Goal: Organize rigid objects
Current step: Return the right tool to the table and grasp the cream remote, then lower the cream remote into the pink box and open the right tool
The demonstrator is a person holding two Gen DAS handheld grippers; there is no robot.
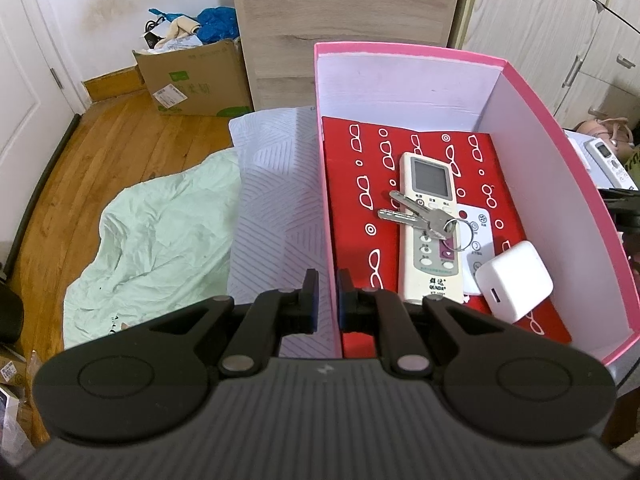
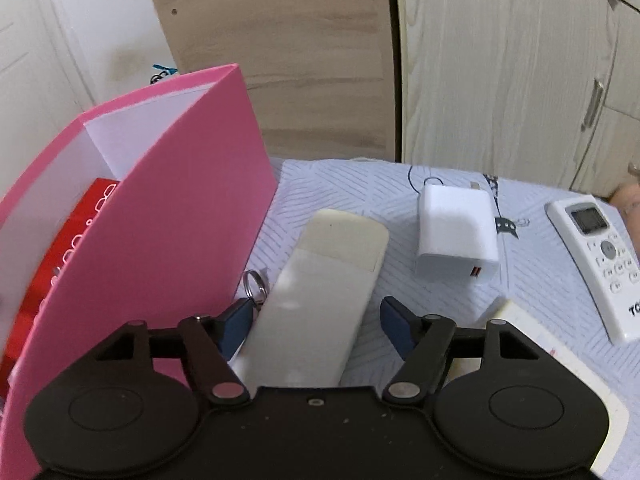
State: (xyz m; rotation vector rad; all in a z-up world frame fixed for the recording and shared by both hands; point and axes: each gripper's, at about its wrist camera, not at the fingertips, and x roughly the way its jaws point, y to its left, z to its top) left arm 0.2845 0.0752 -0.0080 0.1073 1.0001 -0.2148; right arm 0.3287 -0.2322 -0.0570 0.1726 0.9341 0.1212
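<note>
Two grippers are in my views. My left gripper [image 1: 325,298] is clamped on the near wall of the pink box [image 1: 560,184], one pad either side. Inside the box, beyond the pads, a cream remote [image 1: 430,236] lies on a red notebook [image 1: 360,208] with keys [image 1: 420,216] across it and a white charger [image 1: 514,280] beside it. My right gripper [image 2: 314,326] stands released, its jaws straddling a face-down remote [image 2: 320,296] without pressing it. Farther off lie a second charger [image 2: 456,236] and a white remote [image 2: 600,264].
</note>
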